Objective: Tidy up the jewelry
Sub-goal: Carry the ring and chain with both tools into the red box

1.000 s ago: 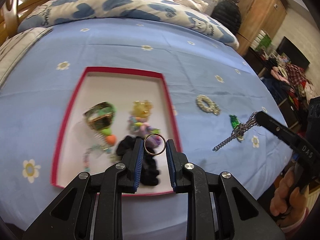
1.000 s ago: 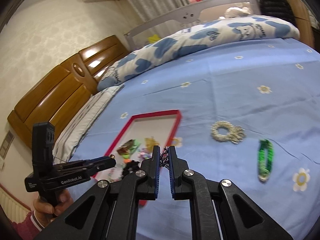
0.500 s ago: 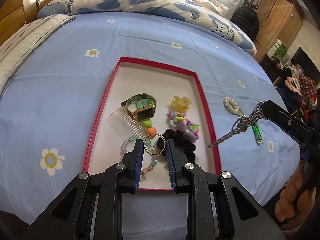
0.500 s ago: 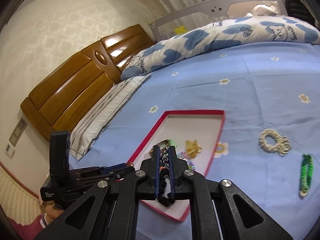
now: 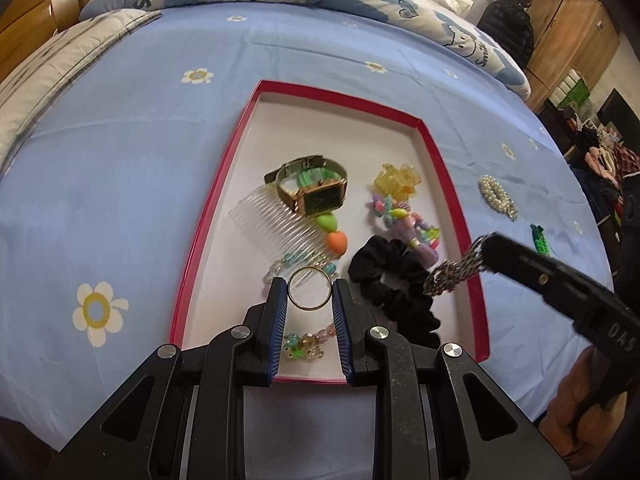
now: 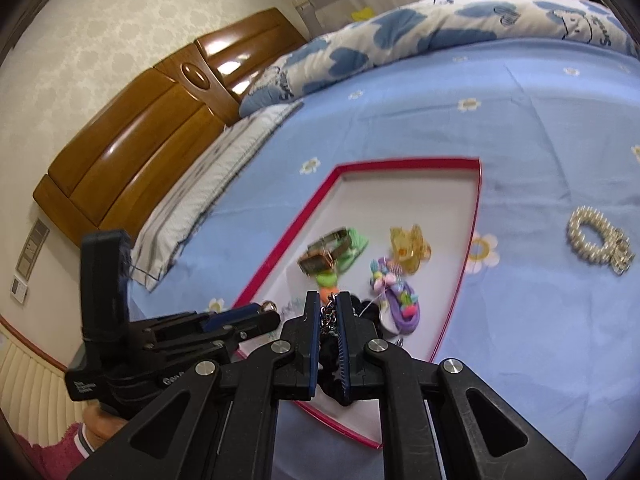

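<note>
Change since earlier frames: both grippers have come in over the shallow red-rimmed white tray (image 5: 436,152); a second ago the right one hung out over the blue flowered bedsheet (image 5: 120,168), beside the tray's right wall.
Left gripper (image 5: 310,294): fingers narrowly apart, pinching a thin gold ring (image 5: 310,289) edgewise; ring held above the tray's near end, over a pastel bead bracelet (image 5: 306,344).
Right gripper (image 6: 328,312): fingers pressed almost together on a silver-grey metal chain (image 5: 456,270); chain droops above the tray's near right corner, by a black fabric scrunchie (image 5: 394,280).
Already in tray: gold square-faced watch with green dial (image 5: 316,192), clear plastic comb (image 5: 276,224), yellow translucent claw clip (image 5: 398,178), purple multicoloured bead piece (image 5: 408,220).
Outside tray, right of it on the sheet: pearl-beaded hair ring (image 5: 496,196), green beaded strip (image 5: 540,238).
Step in hand: judged to be delivery of ring and chain into the tray; neither is set down yet.
Next move calls for: lowering each piece onto bare white floor, then parting the fingers; the ring may roll, and the chain could snag on the scrunchie.
Remaining: the two pieces on the sheet.
</note>
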A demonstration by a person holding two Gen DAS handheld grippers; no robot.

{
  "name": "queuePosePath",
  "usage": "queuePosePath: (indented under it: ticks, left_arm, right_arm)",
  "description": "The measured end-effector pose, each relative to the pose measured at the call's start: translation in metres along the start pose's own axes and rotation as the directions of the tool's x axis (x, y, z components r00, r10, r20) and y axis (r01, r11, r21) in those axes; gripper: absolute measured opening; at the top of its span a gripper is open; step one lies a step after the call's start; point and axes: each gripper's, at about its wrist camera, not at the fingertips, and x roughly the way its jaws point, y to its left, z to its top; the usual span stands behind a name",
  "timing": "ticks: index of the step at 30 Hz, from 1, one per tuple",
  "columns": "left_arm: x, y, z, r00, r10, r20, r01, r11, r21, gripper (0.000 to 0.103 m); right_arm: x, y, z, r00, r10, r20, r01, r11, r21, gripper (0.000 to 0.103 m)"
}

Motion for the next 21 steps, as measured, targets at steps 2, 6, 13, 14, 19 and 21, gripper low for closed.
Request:
queuePosePath:
  ticks: [2,6,13,14,19,21]
  left_arm:
    - [0.003,0.002,-0.002,1.0,-0.001,-0.008,0.001,1.0,-0.002,0.021]
    - [0.011,0.003,-0.005,1.0,0.004,-0.028,-0.004,1.0,0.0,0.021]
    - [0.017,0.003,-0.005,0.999,0.023,-0.04,-0.023,1.0,0.012,0.021]
    - [0.018,0.003,-0.004,0.999,0.028,-0.042,-0.027,1.0,0.014,0.021]
    - [0.025,0.005,-0.002,0.997,0.032,-0.072,-0.032,0.999,0.003,0.021]
    - [0.024,0.005,-0.002,0.997,0.032,-0.07,-0.032,0.999,0.003,0.021]
  right_arm:
    - [0.007,-0.002,-0.006,1.0,0.003,-0.023,-0.003,1.0,0.011,0.008]
    - [0.018,-0.004,-0.012,0.999,-0.001,-0.052,0.002,1.0,0.019,0.008]
    - [0.028,-0.011,-0.015,0.997,-0.004,-0.083,0.007,0.999,0.039,0.008]
    - [0.03,-0.012,-0.015,0.996,-0.004,-0.087,0.007,0.999,0.042,0.008]
    - [0.036,-0.017,-0.018,0.994,-0.004,-0.105,0.01,0.998,0.063,0.008]
    - [0.037,-0.018,-0.018,0.994,-0.006,-0.106,0.013,0.998,0.065,0.008]
